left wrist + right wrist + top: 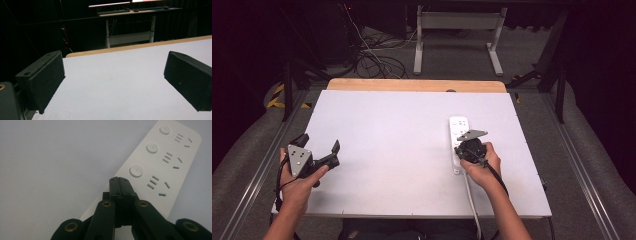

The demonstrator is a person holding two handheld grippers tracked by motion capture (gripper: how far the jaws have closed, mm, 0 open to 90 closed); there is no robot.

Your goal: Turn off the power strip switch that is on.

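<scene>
A white power strip (458, 131) lies lengthwise on the right half of the white table top (387, 145), its cord (473, 205) running toward the near edge. Round buttons and socket slots line the power strip (160, 162) in the right gripper view. My right gripper (469, 146) hovers over the strip's near half; its jaws are pressed together with nothing between them, and the right gripper (121, 180) points down at the strip near the closest button. My left gripper (319, 144) rests at the table's left edge, open and empty, and the left gripper (113, 77) shows bare table between wide jaws.
A wooden strip (417, 85) borders the table's far edge. Beyond it stand a white desk frame (457, 30) and loose cables (377, 60) on the floor. Metal rails (579, 170) run along both sides of the table.
</scene>
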